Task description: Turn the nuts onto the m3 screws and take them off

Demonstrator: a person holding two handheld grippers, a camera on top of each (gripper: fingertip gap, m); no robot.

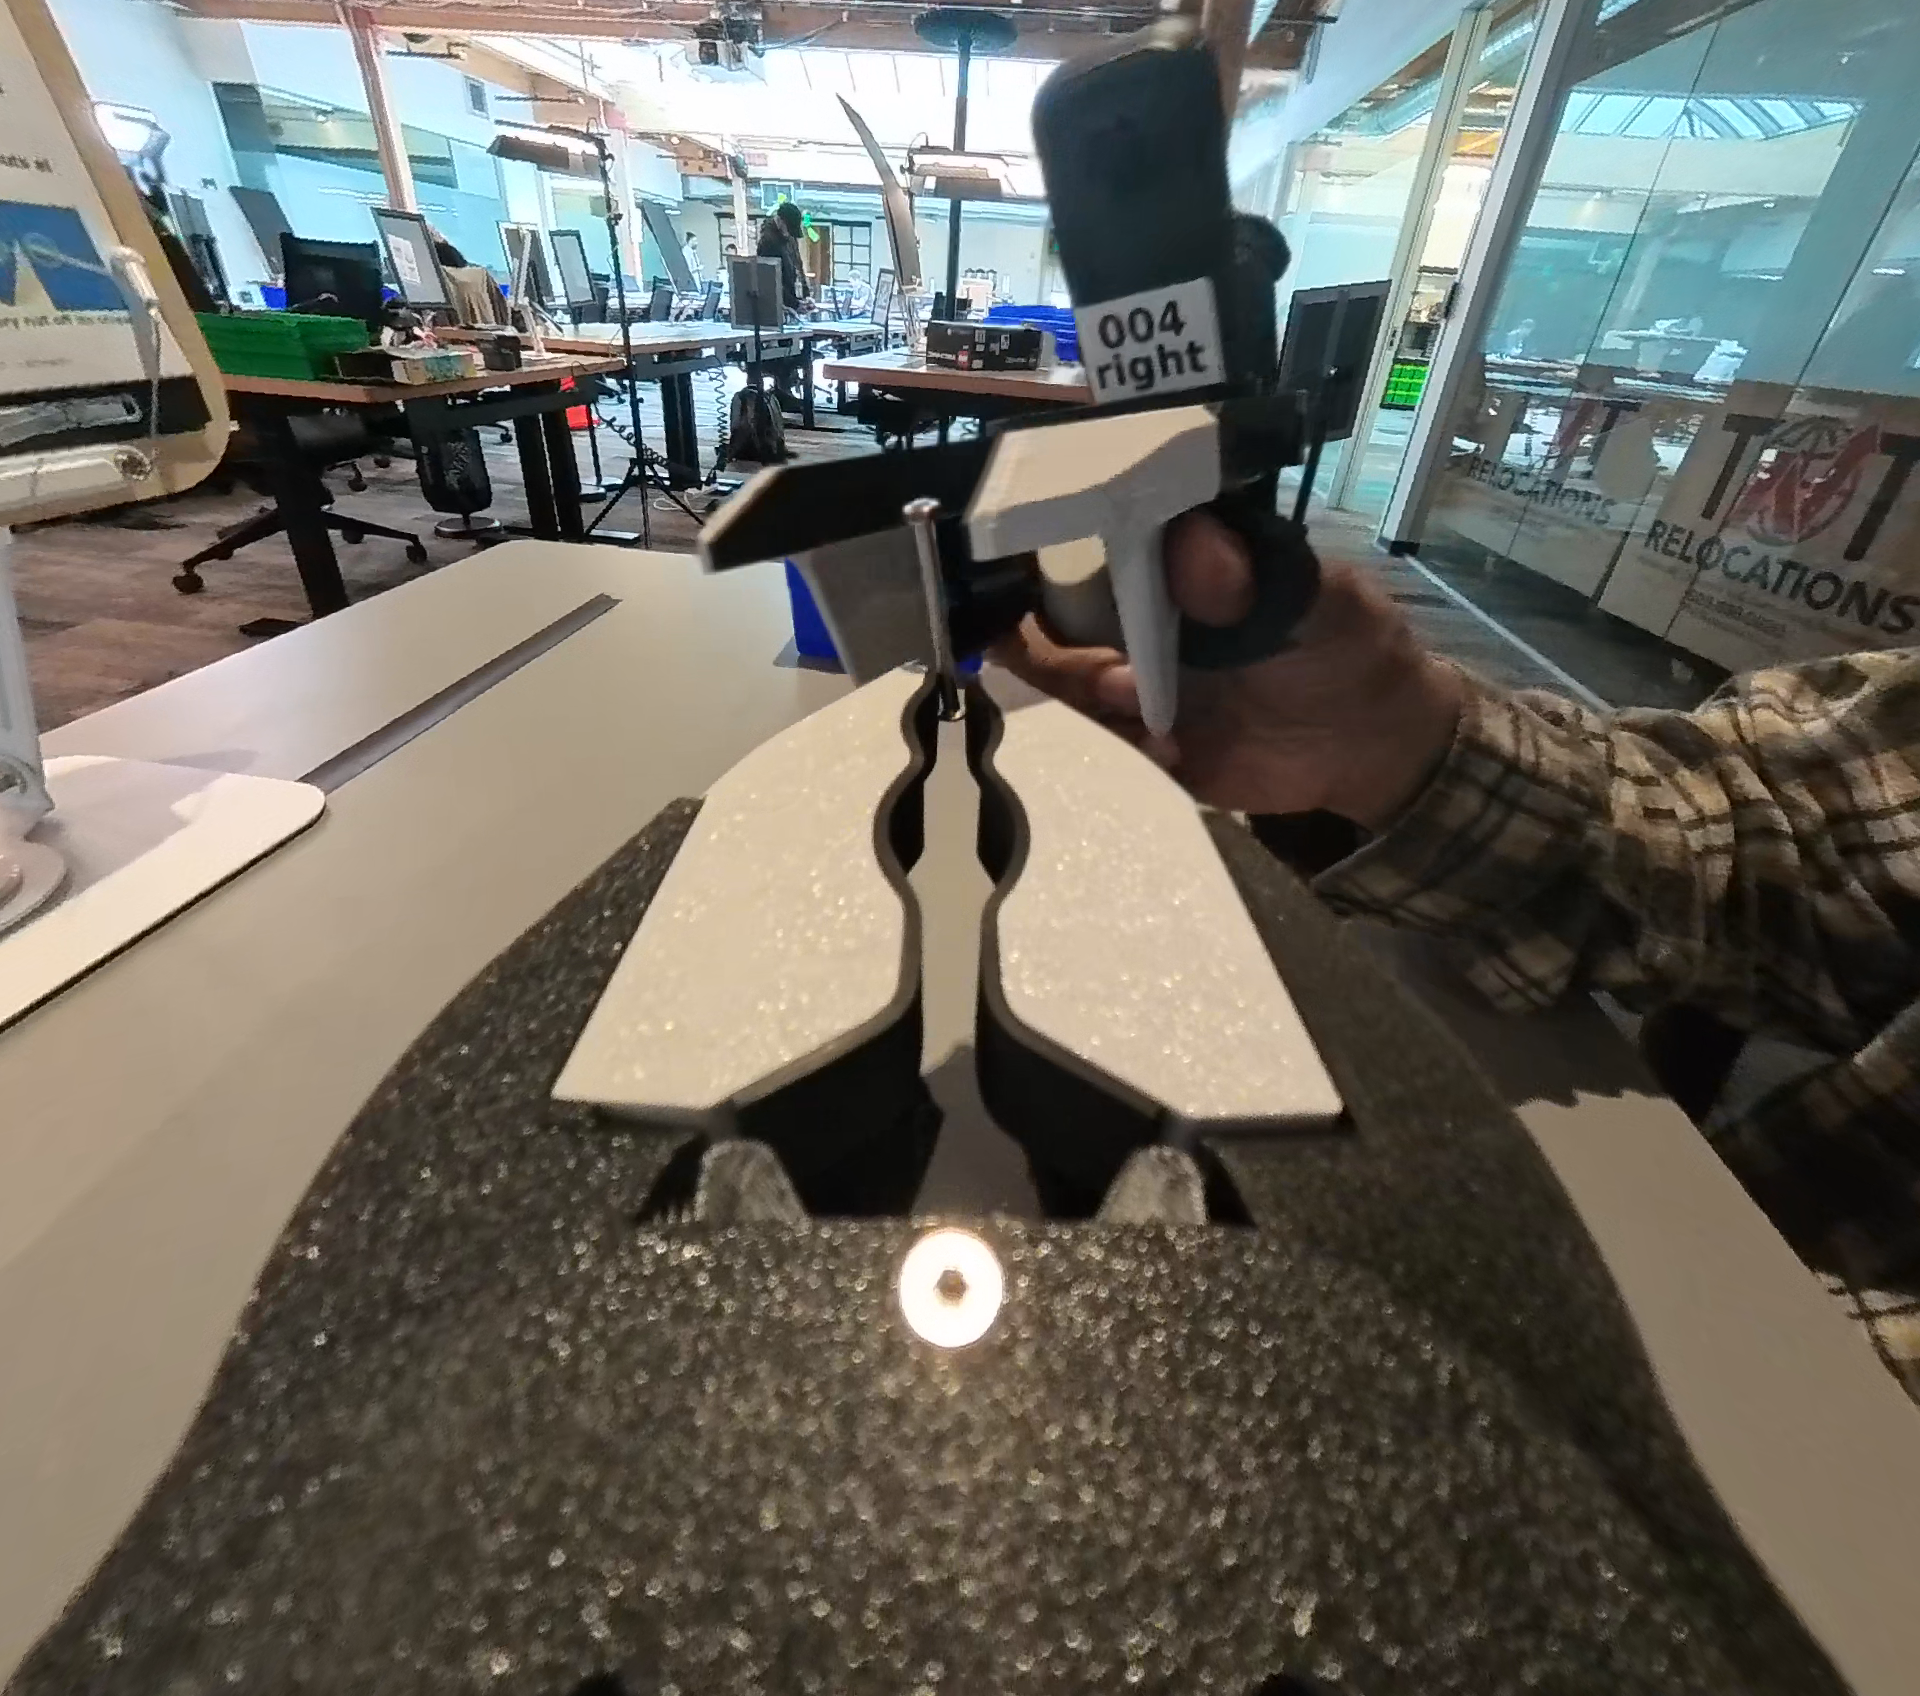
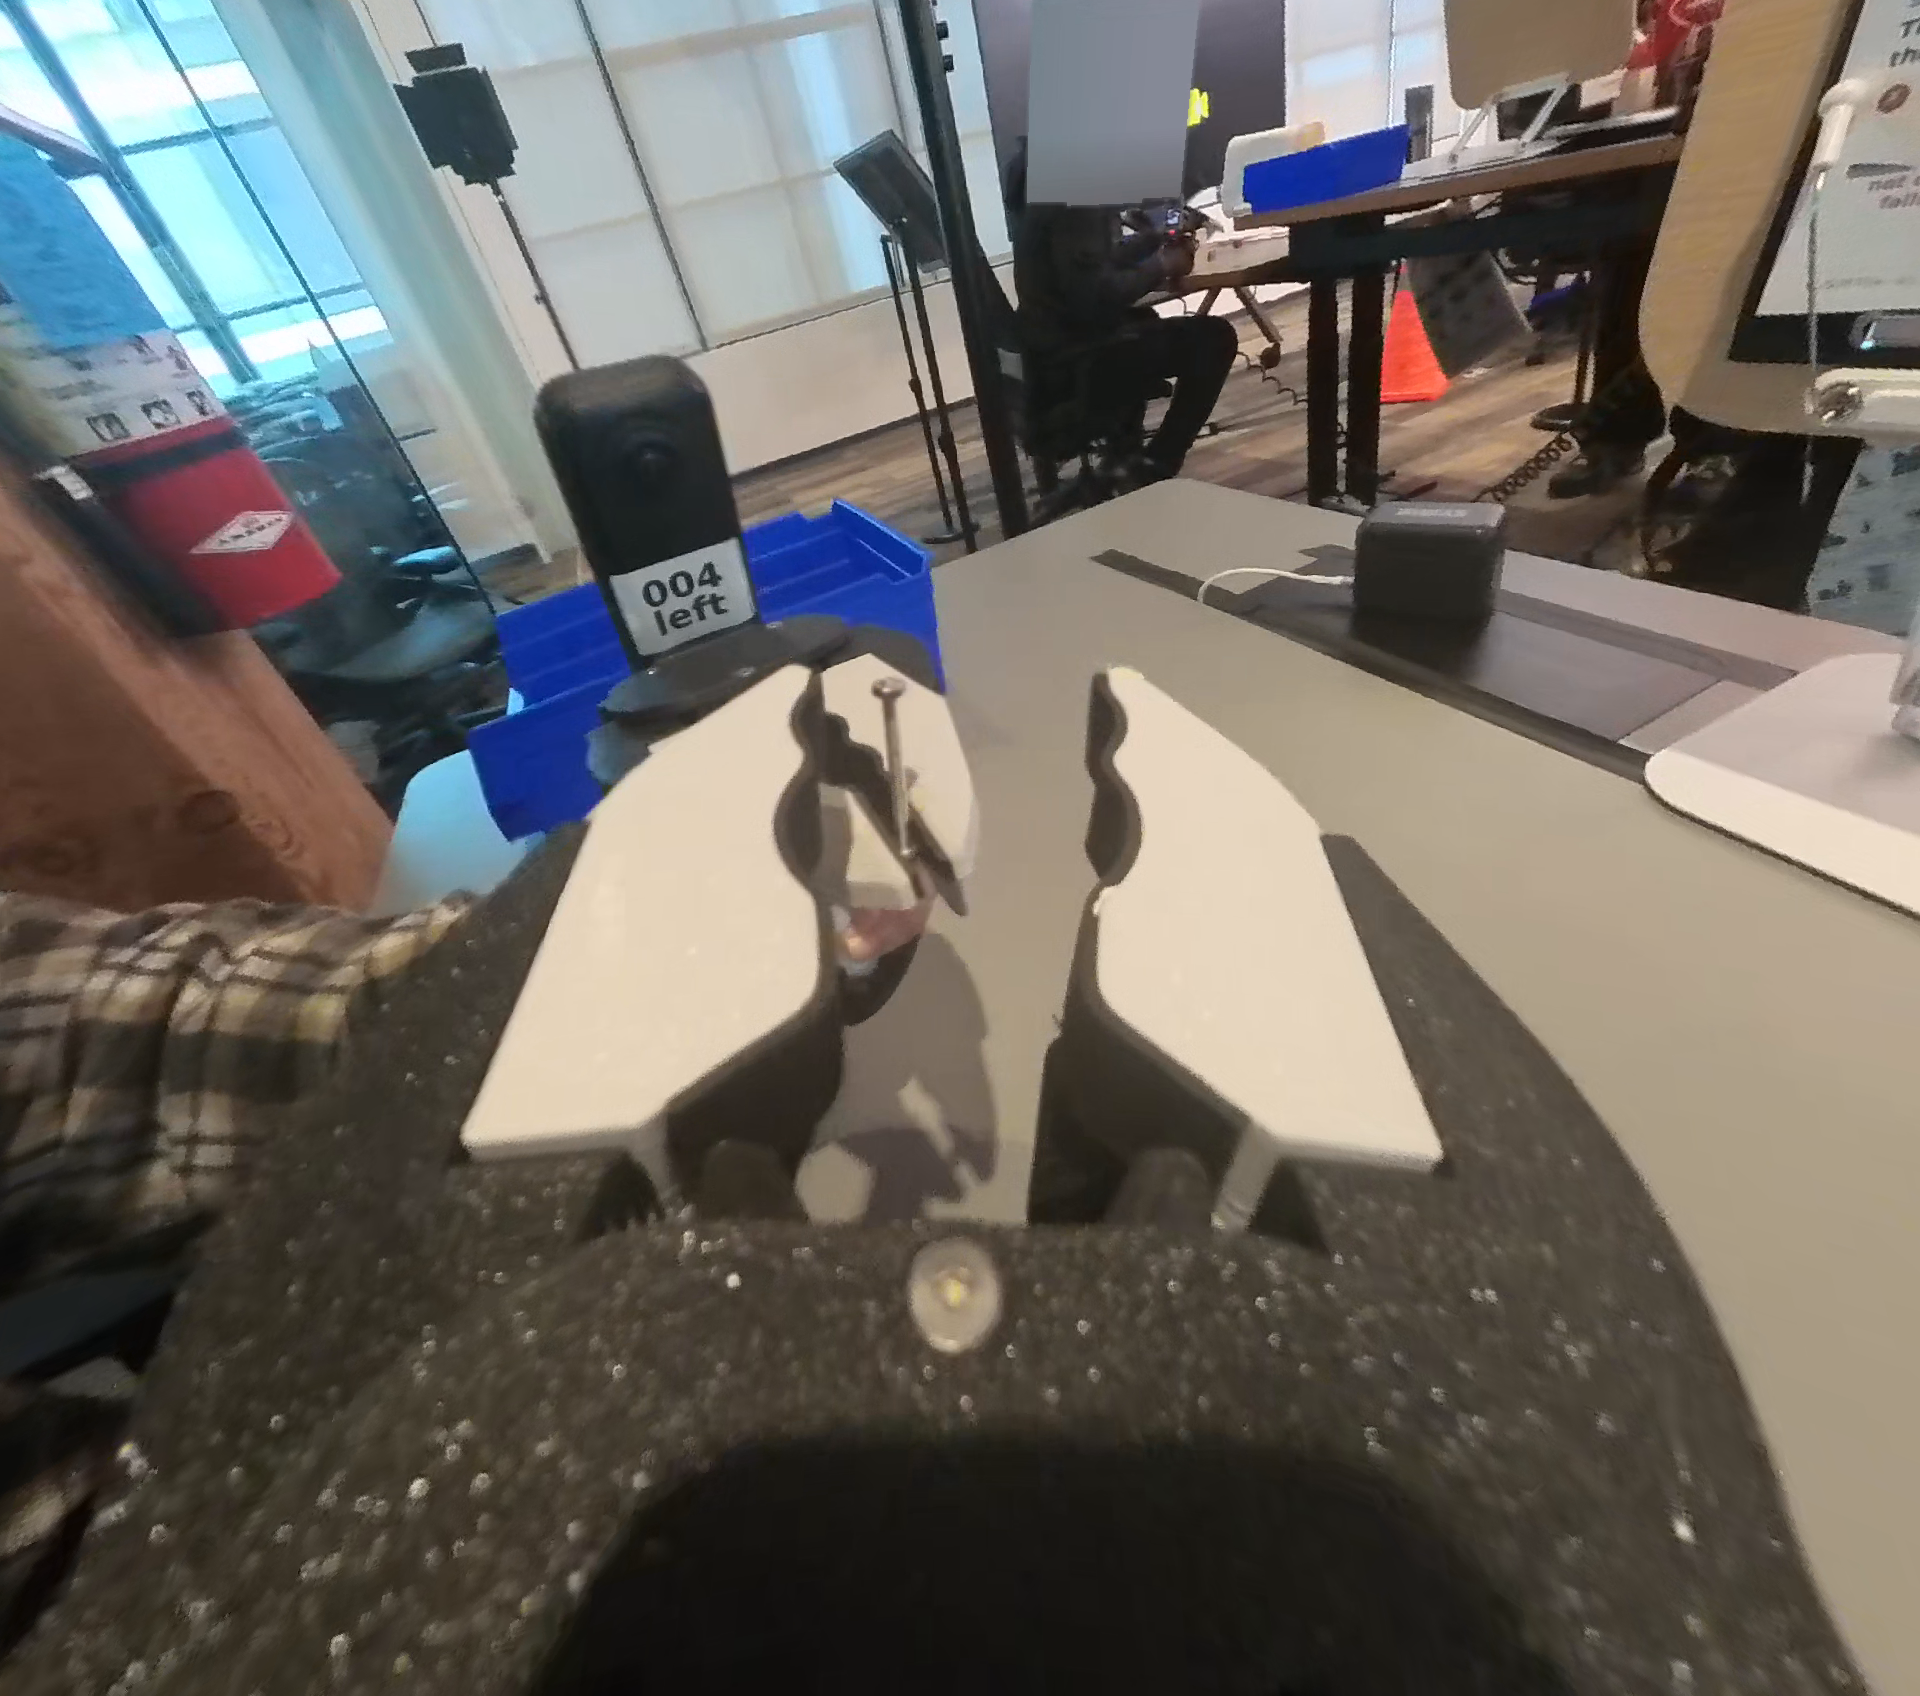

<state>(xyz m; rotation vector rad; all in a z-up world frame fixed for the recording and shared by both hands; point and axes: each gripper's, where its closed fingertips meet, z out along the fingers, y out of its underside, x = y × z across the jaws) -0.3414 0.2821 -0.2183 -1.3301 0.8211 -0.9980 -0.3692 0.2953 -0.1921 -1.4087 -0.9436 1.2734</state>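
My left gripper (image 1: 948,704) is shut on the lower end of a thin metal screw (image 1: 932,597), which stands nearly upright above the fingertips. A small dark bit at the grip may be a nut; I cannot tell. My right gripper (image 1: 847,529) is open, its two fingers on either side of the screw's head, not touching it. In the right wrist view my right gripper (image 2: 966,690) is open and empty. The screw (image 2: 896,763) stands just inside its left finger (image 2: 665,898), held by the left gripper (image 2: 935,862).
Both grippers hover over a grey table (image 1: 312,867). A blue bin (image 2: 831,597) stands at the table's edge behind the left gripper. A black cube with a white cable (image 2: 1429,566) sits on a dark strip. A white stand base (image 2: 1787,753) lies to the right. Less than 4 cm separates the two grippers' tips.
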